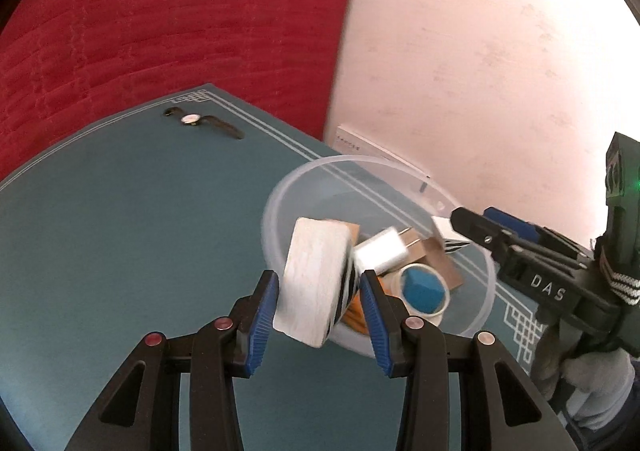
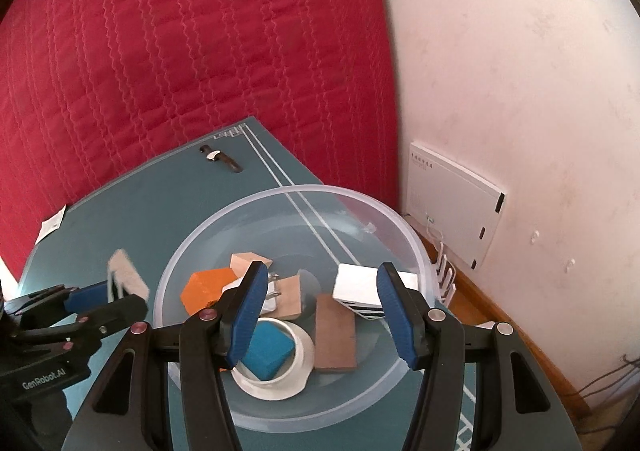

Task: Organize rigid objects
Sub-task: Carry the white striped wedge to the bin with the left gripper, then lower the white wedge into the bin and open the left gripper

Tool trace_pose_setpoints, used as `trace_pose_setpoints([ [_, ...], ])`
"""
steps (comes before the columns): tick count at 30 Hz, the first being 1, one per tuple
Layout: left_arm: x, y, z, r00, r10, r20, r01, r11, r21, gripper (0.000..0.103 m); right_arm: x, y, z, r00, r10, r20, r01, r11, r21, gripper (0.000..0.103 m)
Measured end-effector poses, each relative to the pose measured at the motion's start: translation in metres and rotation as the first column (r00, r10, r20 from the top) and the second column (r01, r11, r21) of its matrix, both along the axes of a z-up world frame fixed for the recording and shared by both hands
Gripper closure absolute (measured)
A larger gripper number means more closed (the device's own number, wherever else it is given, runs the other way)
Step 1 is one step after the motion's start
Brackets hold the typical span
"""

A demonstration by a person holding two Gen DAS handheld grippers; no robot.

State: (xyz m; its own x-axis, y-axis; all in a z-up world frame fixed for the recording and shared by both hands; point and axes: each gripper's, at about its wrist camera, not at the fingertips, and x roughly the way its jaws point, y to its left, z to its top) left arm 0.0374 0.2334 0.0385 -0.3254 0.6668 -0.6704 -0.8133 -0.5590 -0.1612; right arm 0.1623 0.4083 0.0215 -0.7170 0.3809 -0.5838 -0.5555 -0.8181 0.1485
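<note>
Blue pads of the left gripper point(image 1: 320, 303) clamp a white block point(image 1: 314, 283) beside the clear bowl point(image 1: 490, 291). Right gripper point(image 2: 324, 303) hangs over that bowl, jaws parted, gripping nothing.

The table mat point(image 2: 160, 219) is coloured a dull teal, edged with thin white double lines and a white knot pattern at its corner. On it, the bowl point(image 2: 404, 227) is seen as clear, faintly milky plastic. Inside the bowl an orange block point(image 2: 202, 289), a bright blue block point(image 2: 268, 351) ringed by a white tape roll point(image 2: 304, 363), pale and brown wooden pieces point(image 2: 335, 335), a white charger point(image 1: 380, 253) and a white box point(image 2: 356, 285) with black stripes are shown. Left of the bowl, a white block point(image 1: 312, 279) with a black-and-white striped side is shown between blue ribbed pads point(image 1: 262, 325) on black fingers. Behind the bowl, a quilted red cover point(image 2: 180, 51) with wavy stitching and a pinkish-white wall point(image 2: 520, 71) are seen.
</note>
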Motion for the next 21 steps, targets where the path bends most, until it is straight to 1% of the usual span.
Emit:
trace_pose_setpoints([
  [8, 0.004, 0.024, -0.001, 1.0, -0.015, 0.0, 0.015, 1.0, 0.0, 0.059, 0.006, 0.01, -0.006, 1.0, 0.012, -0.002, -0.012, 1.0, -0.018, 0.045],
  [13, 0.0, 0.025, -0.01, 0.999, 0.003, 0.034, -0.003, 1.0, -0.005, 0.058, 0.011, 0.016, -0.009, 1.0, 0.014, -0.016, -0.014, 0.999, -0.033, 0.045],
  [15, -0.004, 0.023, -0.012, 0.998, 0.018, 0.053, -0.018, 1.0, -0.002, 0.051, 0.013, 0.016, -0.012, 1.0, 0.015, -0.019, -0.016, 0.999, -0.033, 0.045],
  [16, -0.005, 0.02, -0.011, 0.998, 0.019, 0.062, -0.02, 1.0, 0.013, 0.05, 0.014, 0.016, -0.013, 1.0, 0.018, -0.019, -0.018, 0.999, -0.033, 0.045],
  [18, -0.003, 0.015, -0.008, 0.998, 0.039, 0.059, -0.04, 0.999, 0.018, 0.038, 0.014, 0.016, -0.015, 1.0, 0.023, -0.02, -0.024, 0.999, -0.037, 0.045],
  [21, -0.001, 0.005, -0.004, 0.997, 0.052, 0.052, -0.053, 0.998, 0.031, 0.034, 0.014, 0.016, -0.017, 0.999, 0.027, -0.021, -0.028, 0.999, -0.042, 0.045],
])
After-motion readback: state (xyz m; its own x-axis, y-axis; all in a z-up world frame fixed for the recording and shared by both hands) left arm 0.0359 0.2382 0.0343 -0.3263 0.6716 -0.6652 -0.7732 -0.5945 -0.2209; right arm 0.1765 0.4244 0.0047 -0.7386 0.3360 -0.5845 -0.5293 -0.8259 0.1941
